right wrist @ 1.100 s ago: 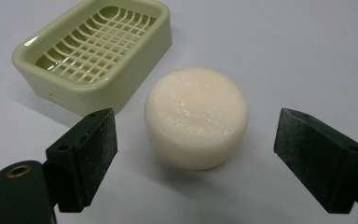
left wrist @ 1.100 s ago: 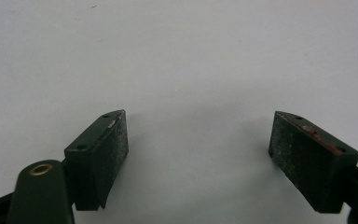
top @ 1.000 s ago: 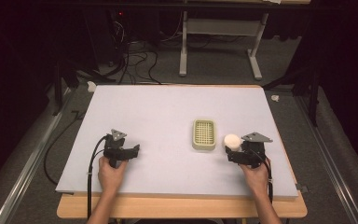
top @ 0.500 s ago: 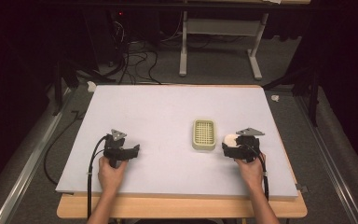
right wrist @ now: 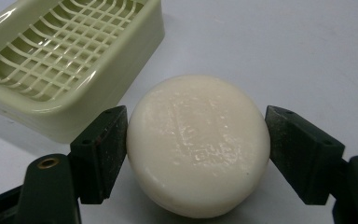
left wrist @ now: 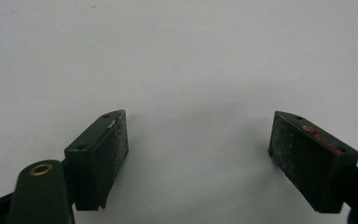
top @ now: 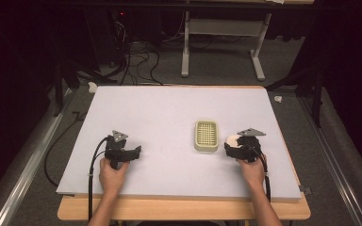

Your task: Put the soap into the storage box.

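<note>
From the high view first: a small creep by the right gripper (top: 233, 147) over the last second, in toward the soap dish (top: 206, 135) and around the bar of soap (top: 232, 140). Soap itself hardly budged, just beside the dish, on the side away from the left gripper (top: 134, 151). Nothing new from that left one, parked well apart from the dish on the pale counter (top: 169, 108).

Over to the left gripper view: left gripper (left wrist: 198, 126) spread wide, nothing between its black blocks but bare counter (left wrist: 168, 46). Idle, by the look of it.

Now the right gripper view, and here's the action: right gripper (right wrist: 196, 112) clamped on the soap (right wrist: 198, 144), one black block pressed to each flank of the round white bar. Dish (right wrist: 140, 42) just beyond, near but not touching, grid empty.

Meaning for the job: grip looks made, lift looks due. Judging by that slick surface, worth watching for a slip on the short hop over the dish wall.
</note>
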`<state>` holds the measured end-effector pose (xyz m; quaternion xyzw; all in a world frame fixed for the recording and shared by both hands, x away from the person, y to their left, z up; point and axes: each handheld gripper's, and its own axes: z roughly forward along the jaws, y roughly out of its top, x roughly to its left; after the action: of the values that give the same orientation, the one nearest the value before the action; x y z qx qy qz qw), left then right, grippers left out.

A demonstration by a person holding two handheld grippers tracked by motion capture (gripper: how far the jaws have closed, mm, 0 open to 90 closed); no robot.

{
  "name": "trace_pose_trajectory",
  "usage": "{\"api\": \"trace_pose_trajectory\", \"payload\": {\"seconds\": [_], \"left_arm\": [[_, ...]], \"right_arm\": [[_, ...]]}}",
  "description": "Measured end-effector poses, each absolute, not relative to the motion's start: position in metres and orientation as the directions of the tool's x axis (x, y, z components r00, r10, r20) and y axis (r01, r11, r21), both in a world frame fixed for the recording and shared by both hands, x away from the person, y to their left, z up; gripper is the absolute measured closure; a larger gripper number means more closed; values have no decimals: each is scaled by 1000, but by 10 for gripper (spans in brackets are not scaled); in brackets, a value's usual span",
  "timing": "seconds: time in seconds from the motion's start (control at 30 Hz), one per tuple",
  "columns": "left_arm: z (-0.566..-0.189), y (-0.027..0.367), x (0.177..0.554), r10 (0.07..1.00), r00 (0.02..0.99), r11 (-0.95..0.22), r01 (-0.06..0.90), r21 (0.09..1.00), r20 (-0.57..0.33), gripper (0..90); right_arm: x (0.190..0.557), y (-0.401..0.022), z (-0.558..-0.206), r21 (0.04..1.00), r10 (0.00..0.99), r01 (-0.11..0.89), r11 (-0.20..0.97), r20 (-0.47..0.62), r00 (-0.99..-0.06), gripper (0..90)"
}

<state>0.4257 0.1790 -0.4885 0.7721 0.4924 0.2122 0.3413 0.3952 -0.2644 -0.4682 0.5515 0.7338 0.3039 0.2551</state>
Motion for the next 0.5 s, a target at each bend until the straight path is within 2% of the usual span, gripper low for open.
{"api": "trace_pose_trajectory", "payload": {"seconds": [0.5], "left_arm": [[-488, 179, 425, 905, 425, -286, 615, 735, -4, 201]], "right_arm": [[393, -266, -466, 724, 964, 660, 201, -24, -267, 251]]}}
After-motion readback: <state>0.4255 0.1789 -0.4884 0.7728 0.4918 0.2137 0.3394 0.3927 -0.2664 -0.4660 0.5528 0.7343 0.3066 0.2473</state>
